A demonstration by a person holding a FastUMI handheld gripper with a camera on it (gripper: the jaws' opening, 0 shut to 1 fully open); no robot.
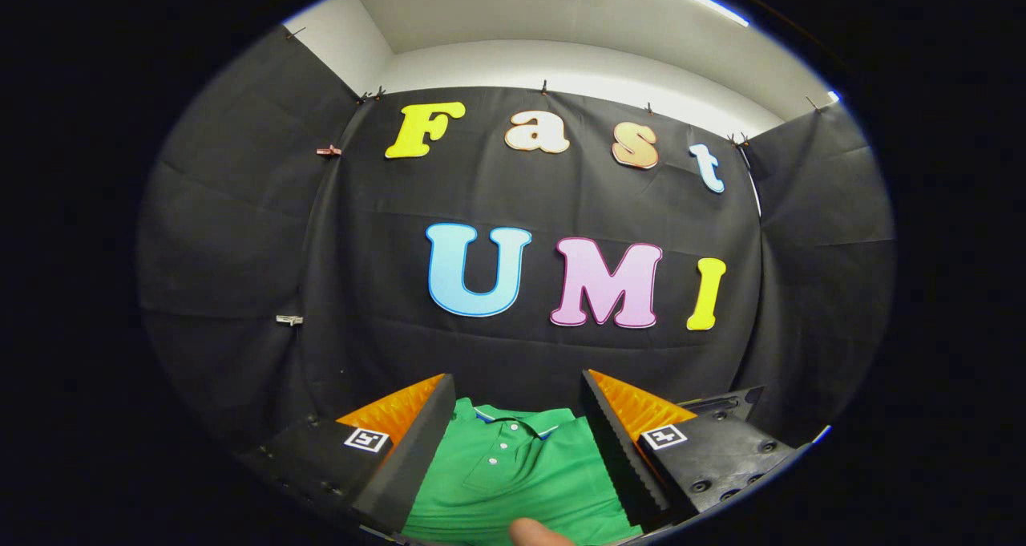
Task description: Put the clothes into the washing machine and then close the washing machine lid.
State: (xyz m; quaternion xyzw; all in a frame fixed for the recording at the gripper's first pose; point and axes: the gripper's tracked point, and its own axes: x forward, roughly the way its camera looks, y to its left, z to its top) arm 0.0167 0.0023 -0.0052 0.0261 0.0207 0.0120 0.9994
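Green knit fabric identifies the task item: a polo shirt (521,474) with a folded collar trimmed in a thin white and blue line, and a short placket carrying small white buttons. The shirt lies in the gap between the two fingers, collar end pointing away from the camera toward the booth wall, body extending back toward the camera. The surface supporting the shirt is hidden by the garment and the fingers, so it cannot be identified.

The gripper (517,390) has its jaws apart. The gap between them is roughly as wide as the visible part of the shirt. Whether the fingers touch the fabric at its edges cannot be determined; neither finger visibly presses into it. Each finger has a ribbed inner face, and each finger mount carries a small square black-and-white marker.

A fingertip (539,532) of a person shows at the near edge of the shirt, just behind the fingers, resting on or just above the fabric.

Beyond the fingers stands the booth wall (513,345) of black cloth, hung in three panels and held by small clips along its top edge and along the left seam. Above the cloth, a white wall and ceiling (561,25) are visible.
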